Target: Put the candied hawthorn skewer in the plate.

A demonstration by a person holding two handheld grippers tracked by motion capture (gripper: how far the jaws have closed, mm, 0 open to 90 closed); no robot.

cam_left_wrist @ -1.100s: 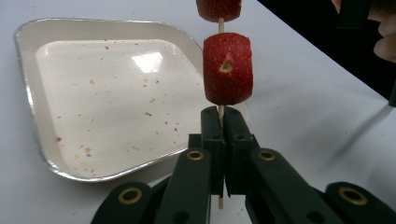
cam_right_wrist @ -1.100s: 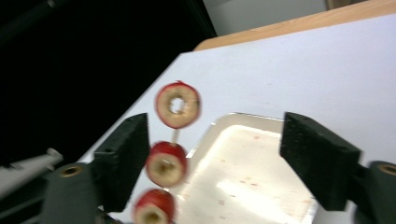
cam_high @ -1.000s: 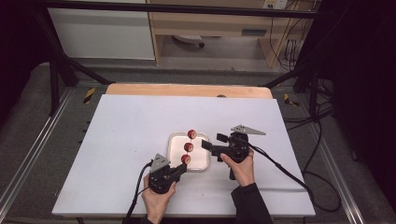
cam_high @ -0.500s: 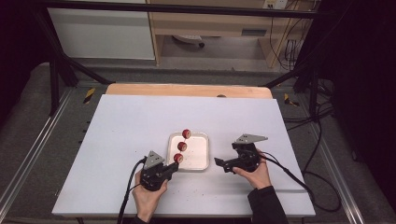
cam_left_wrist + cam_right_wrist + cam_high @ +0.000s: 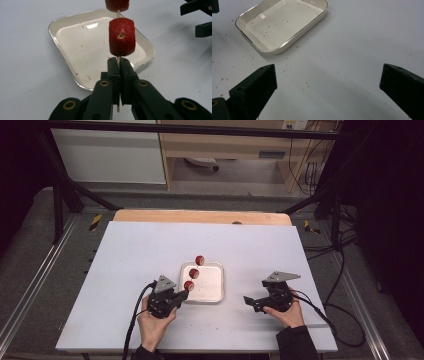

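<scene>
Skewer (image 5: 192, 274) with three strawberry pieces now hangs from the left tongs (image 5: 181, 296) alone. Those tongs are clamped on the stick's bare lower end; the left gripper view shows both jaws pressed together around it just under the nearest piece (image 5: 121, 37), with a second piece (image 5: 117, 5) above.

A second ago the right tongs (image 5: 249, 301) were up at the skewer over the tray (image 5: 216, 290). Now they sit well to the right of the tray, low over the surface (image 5: 120, 270), jaws spread wide with nothing between them; their own view shows bare surface between the jaws and the tray (image 5: 317, 17) off to one side, empty apart from red crumbs. The right jaws have just been opening and reached full spread.

The left hand has also shifted: the skewer leans from the tray's near-left corner up past its far rim, top piece (image 5: 199, 259) beyond the tray.

Reading: the threading looks finished, three pieces on, tray empty of fruit. The right side has let go and pulled away, so what likely remains is putting the loaded skewer down. One-point grip at the stick's end, so it may pivot under the fruit's weight.
</scene>
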